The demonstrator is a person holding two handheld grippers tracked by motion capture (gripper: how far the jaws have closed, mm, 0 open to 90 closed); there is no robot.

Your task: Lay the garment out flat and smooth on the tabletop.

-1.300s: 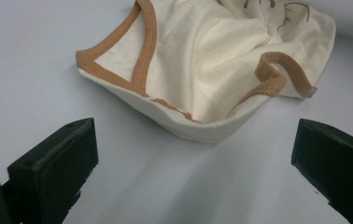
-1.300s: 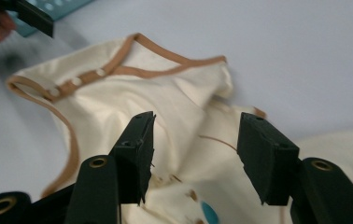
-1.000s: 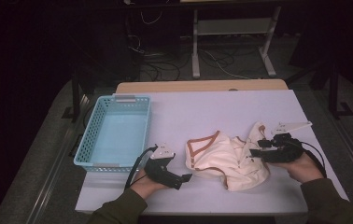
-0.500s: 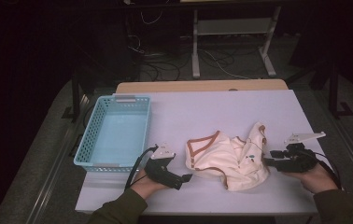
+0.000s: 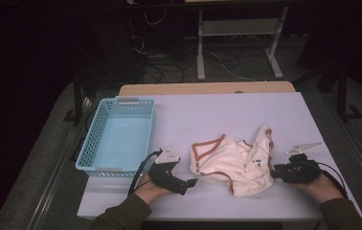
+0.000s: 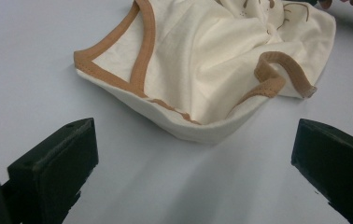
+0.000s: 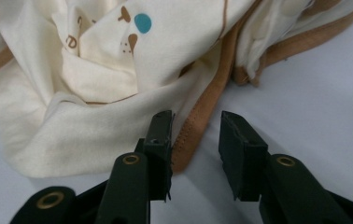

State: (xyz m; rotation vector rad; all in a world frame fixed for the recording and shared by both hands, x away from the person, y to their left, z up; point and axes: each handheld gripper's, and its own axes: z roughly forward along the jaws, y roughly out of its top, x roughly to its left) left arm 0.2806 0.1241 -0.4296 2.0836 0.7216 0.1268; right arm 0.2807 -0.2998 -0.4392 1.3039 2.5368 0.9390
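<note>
Cream baby garment (image 5: 234,163) crumpled near table's (image 5: 246,115) front edge. Right gripper (image 7: 195,140) jaws just closing, astride the brown-trimmed hem (image 7: 198,126), not yet pinching, likely to lift it. Left gripper (image 6: 188,158) jaws wide apart, empty, waiting beside neckline.

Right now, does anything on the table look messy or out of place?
Only the cream garment: it lies crumpled in a heap rather than flat, brown trim twisted and one end sticking up. The blue basket sits squarely at the table's left, with nothing visible in it. Nothing looks spilled or damaged.
</note>
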